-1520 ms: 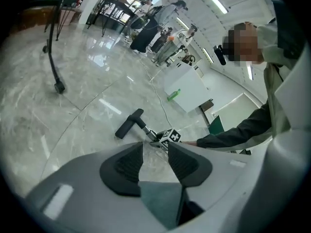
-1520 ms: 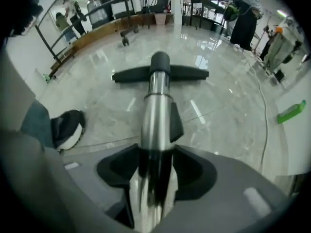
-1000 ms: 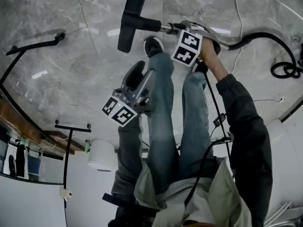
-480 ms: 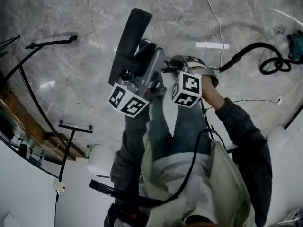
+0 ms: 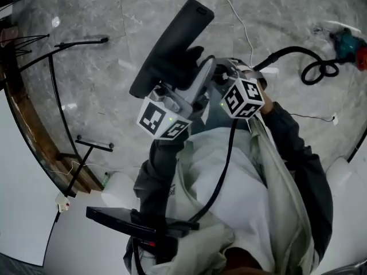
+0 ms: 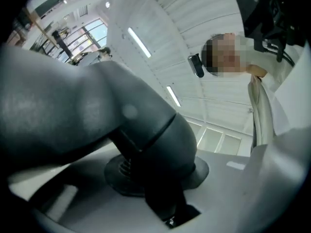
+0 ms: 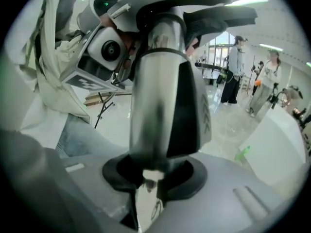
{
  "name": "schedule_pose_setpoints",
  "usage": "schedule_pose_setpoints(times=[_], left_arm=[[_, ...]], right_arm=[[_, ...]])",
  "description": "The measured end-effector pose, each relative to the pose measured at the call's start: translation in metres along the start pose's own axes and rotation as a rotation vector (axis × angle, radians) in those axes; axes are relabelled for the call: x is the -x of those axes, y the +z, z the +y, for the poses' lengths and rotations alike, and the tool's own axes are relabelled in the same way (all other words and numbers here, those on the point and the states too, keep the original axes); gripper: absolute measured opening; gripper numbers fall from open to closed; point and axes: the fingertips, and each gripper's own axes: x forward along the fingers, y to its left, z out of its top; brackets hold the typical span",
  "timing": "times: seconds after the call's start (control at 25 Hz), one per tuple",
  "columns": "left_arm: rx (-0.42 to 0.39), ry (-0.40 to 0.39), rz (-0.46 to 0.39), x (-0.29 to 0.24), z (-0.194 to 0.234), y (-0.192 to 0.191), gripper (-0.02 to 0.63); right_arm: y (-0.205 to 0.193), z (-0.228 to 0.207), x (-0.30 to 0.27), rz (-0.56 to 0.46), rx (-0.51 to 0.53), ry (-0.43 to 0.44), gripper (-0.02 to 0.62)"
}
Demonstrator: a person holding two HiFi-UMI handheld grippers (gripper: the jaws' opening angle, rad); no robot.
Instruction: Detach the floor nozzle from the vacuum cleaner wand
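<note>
The dark floor nozzle [image 5: 172,44] is lifted off the floor in front of the person's chest. My left gripper [image 5: 192,85] is shut on the nozzle's neck [image 6: 160,144]; its jaws have just closed on it. The metal wand [image 7: 158,91] with its black latch [image 7: 192,106] runs between the jaws of my right gripper [image 5: 226,73], which is shut on it. Between the two grippers the nozzle's neck meets the wand's end. In the right gripper view the left gripper [image 7: 104,50] shows just beyond the wand.
A black hose [image 5: 298,56] trails from the wand across the marble floor to a teal and red tool [image 5: 350,42]. Black stand legs [image 5: 74,44] and a wooden edge [image 5: 34,130] lie left. A white cable [image 5: 241,16] crosses the floor. People [image 7: 238,67] stand far off.
Both grippers have risen from floor height to chest height, carrying nozzle and wand. The left gripper, earlier free beside the knee, has closed on the nozzle's neck.
</note>
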Motion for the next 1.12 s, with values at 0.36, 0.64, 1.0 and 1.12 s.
schedule_pose_setpoints(times=[0.36,0.64,1.0,1.12], left_arm=[[-0.076,-0.179,-0.02,0.021,-0.12,0.079,0.12],[-0.135,0.033,-0.155,0.056,-0.099,0.147,0.087],[-0.169,-0.506,-0.141,0.094,-0.17,0.182,0.074],[-0.115,-0.59,-0.16,0.103,-0.174,0.188,0.072]], right_arm=[[0.089,0.072,0.092,-0.296,-0.034,0.415,0.087],[0.151,0.053,0.084,-0.265,-0.098,-0.07,0.038],[0.191,0.121,0.115,-0.331,0.007,0.421,0.038],[0.193,0.151,0.135,-0.299,0.005,0.809,0.037]])
